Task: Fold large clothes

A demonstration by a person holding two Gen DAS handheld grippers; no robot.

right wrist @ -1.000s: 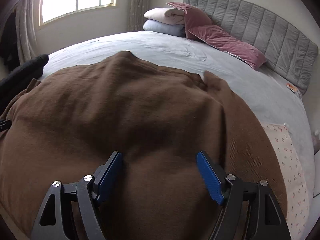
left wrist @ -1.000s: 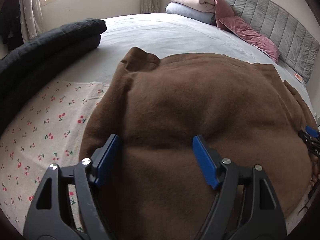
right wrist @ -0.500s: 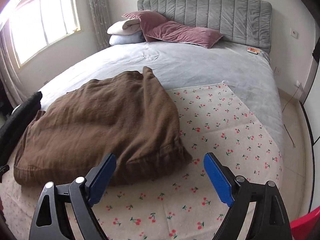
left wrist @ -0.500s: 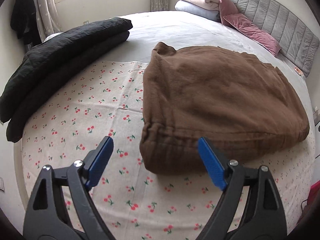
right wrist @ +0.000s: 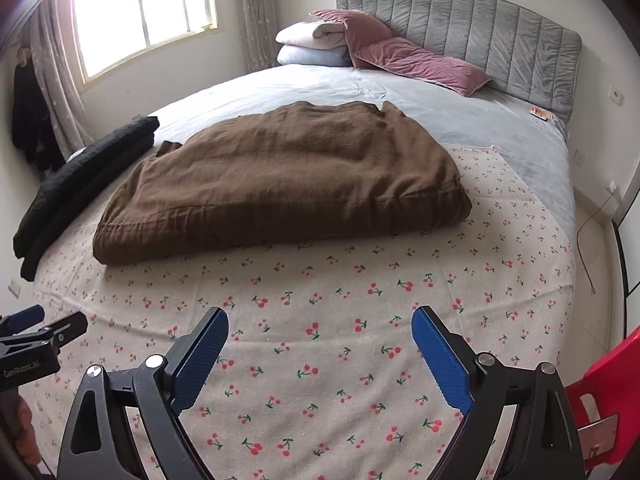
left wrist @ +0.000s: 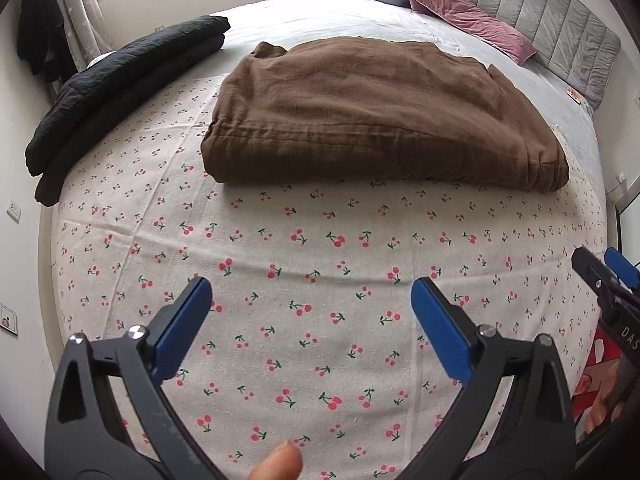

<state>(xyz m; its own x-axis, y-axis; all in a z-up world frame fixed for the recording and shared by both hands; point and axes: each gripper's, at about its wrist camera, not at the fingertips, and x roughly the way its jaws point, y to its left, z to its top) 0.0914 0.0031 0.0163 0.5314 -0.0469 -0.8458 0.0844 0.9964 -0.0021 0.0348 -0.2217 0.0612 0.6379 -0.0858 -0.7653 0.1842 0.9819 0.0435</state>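
Your brown garment (left wrist: pixel 372 116) lies folded into a thick, broad rectangular bundle on the bed, its near hem resting on the cherry-print sheet (left wrist: pixel 304 272) and its far part on the grey bedspread (left wrist: pixel 340 16); the cloth is soft and faintly creased, with a stitched edge along the front and a small flap sticking up at the far left corner. It sits toward 12 o'clock from both of your grippers, well apart from them. At about 10 o'clock from it lies a folded black garment (left wrist: pixel 112 92) along the bed's left edge. Your left gripper (left wrist: pixel 310 312) has its fingers opening wide over the bare sheet with nothing between them, and your right gripper (right wrist: pixel 320 340) is likewise opening, empty, above the cherry print. From the left wrist you see your fingertip (left wrist: pixel 280 460) at 6 o'clock and your right gripper's tip at 3 o'clock. Only the right wrist view gives you the whole grey headboard (right wrist: pixel 460 28), the window (right wrist: pixel 140 12), the pink pillow (right wrist: pixel 420 60) in full, a cable on the floor at 3 o'clock and a red chair (right wrist: pixel 612 392) at 4 o'clock; there the left gripper pokes in at 8 o'clock.
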